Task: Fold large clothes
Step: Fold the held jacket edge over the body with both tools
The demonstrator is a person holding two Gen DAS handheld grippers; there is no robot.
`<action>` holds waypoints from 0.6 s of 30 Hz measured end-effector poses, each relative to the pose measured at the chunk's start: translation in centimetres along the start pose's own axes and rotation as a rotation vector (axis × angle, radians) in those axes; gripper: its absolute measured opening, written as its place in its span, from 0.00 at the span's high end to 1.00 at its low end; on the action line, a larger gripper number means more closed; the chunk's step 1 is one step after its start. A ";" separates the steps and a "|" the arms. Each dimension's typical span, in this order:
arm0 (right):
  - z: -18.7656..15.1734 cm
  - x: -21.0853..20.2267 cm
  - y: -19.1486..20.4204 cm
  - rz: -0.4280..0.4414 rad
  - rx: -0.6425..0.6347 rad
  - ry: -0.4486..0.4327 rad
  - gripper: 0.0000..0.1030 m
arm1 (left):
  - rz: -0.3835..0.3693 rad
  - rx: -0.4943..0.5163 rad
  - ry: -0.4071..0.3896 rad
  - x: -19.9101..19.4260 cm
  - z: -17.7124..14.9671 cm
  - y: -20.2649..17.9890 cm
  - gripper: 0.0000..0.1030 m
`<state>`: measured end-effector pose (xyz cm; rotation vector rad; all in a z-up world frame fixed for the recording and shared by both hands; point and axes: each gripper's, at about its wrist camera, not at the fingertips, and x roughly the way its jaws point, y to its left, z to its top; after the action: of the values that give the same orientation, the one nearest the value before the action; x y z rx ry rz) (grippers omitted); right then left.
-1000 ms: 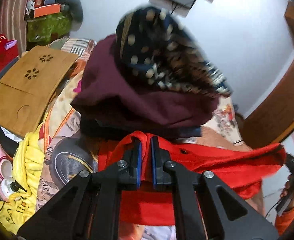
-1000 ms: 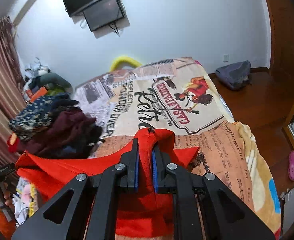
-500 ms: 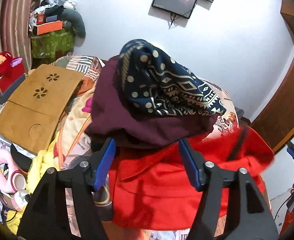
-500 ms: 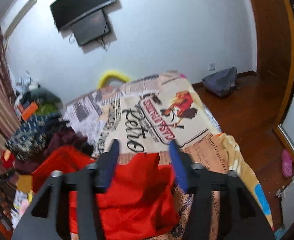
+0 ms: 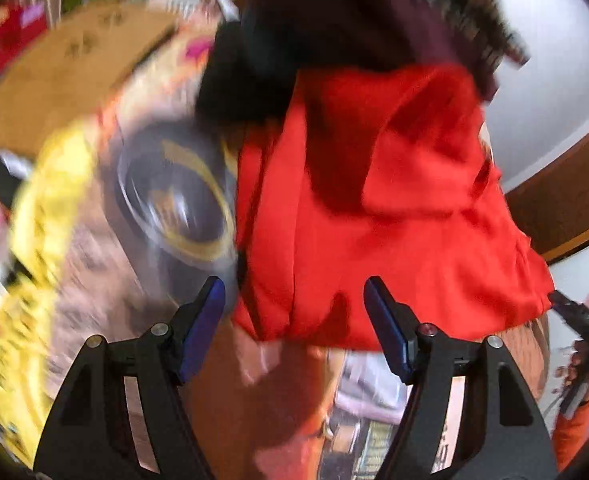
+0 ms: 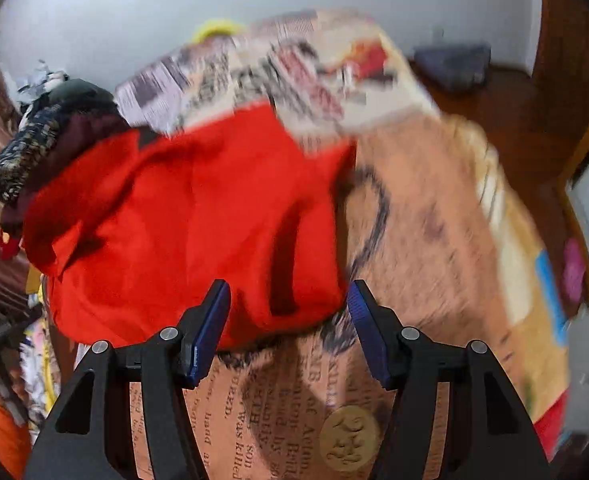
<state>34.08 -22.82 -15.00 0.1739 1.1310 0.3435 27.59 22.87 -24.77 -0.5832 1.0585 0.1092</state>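
A red garment (image 5: 374, 216) lies crumpled on the printed bedspread (image 5: 162, 200), in the centre of the left wrist view. It fills the left and middle of the right wrist view as the same red garment (image 6: 182, 220). My left gripper (image 5: 294, 304) hangs over its near edge, jaws opening, pads clear of the cloth. My right gripper (image 6: 288, 308) stands over the garment's near right edge, jaws also opening, with nothing pressed between the pads. Both views are blurred by motion.
A pile of dark clothes (image 5: 354, 12), maroon with a patterned navy piece, sits behind the red garment. A wooden lap tray (image 5: 66, 76) and yellow cloth (image 5: 50, 200) lie left. The bedspread (image 6: 434, 220) stretches right; wooden floor (image 6: 506, 100) lies beyond it.
Both grippers let go of the red garment and opened wide. The garment dropped onto the bed. Both hands have sunk toward the bed and tilted further down.
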 end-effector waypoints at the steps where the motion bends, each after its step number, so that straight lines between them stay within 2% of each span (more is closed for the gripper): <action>1: -0.1 0.7 -0.2 0.029 0.024 0.023 0.45 | -0.022 -0.020 0.021 0.7 -0.4 0.3 0.31; 4: 0.1 2.2 -1.0 0.090 0.099 0.038 0.42 | -0.073 -0.057 0.060 2.8 -0.8 0.8 0.31; 8: 0.6 3.1 -1.2 0.105 0.144 0.014 0.42 | -0.129 -0.096 0.049 4.1 -0.1 0.8 0.32; 10: 0.5 3.5 -0.9 0.091 0.126 0.003 0.49 | -0.145 -0.083 0.034 4.3 0.0 0.4 0.46; 11: 0.3 3.4 -0.6 0.082 0.112 -0.003 0.57 | -0.149 -0.061 0.027 4.4 0.0 0.0 0.60; 12: 0.2 3.4 -0.4 0.077 0.096 -0.010 0.82 | -0.154 -0.046 0.023 4.4 0.0 -0.5 0.79; 13: 0.1 3.4 -0.3 0.099 0.084 0.000 0.92 | -0.164 -0.032 0.026 4.4 -0.1 -0.8 0.89; 15: -0.2 3.1 -0.2 0.129 0.086 -0.004 0.93 | -0.159 -0.011 0.018 4.1 -0.3 -1.5 0.94; 18: -0.6 1.1 0.4 0.125 0.047 -0.053 0.94 | -0.153 0.021 -0.015 2.2 -0.1 -2.5 0.96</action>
<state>33.90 -22.06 -16.01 0.2944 1.0789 0.4212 29.49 20.30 -25.69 -0.6414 0.9962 -0.0318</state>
